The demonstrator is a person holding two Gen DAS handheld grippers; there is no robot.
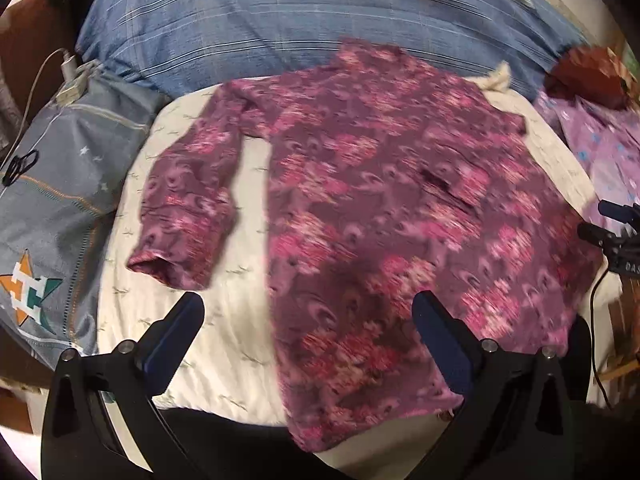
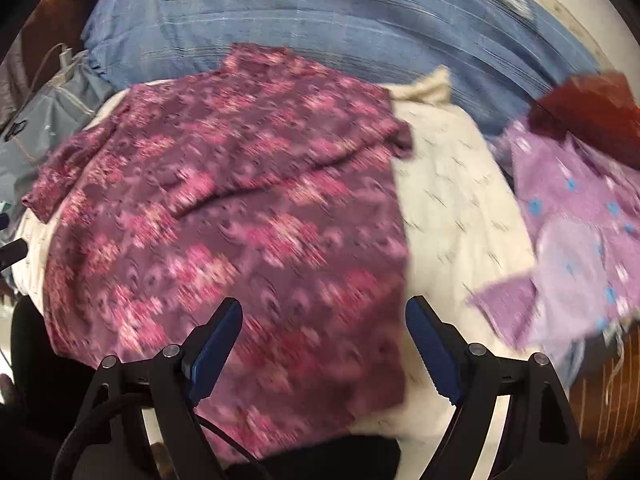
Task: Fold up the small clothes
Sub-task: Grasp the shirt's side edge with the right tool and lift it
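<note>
Now, progress: maroon floral top [image 1: 400,208] flat on cream bedsheet [image 1: 224,360], right sleeve folded in
Left: left sleeve, body folds
Left gripper [image 1: 308,344]: released, empty
Right gripper [image 2: 324,344]: released, empty

The left gripper [image 1: 308,312] has matte black angular arms, each carrying a dark navy pad; round silver screws sit at the arm joints, toward 7 and 5 o'clock in the left wrist view. The right gripper [image 2: 324,316] is built alike: black frame, blue pads [image 2: 434,354] with a toothed edge on the 4 o'clock one, silver screw heads at the pivots. A black cable [image 2: 100,412] loops beneath its arm at 7 o'clock.
</note>
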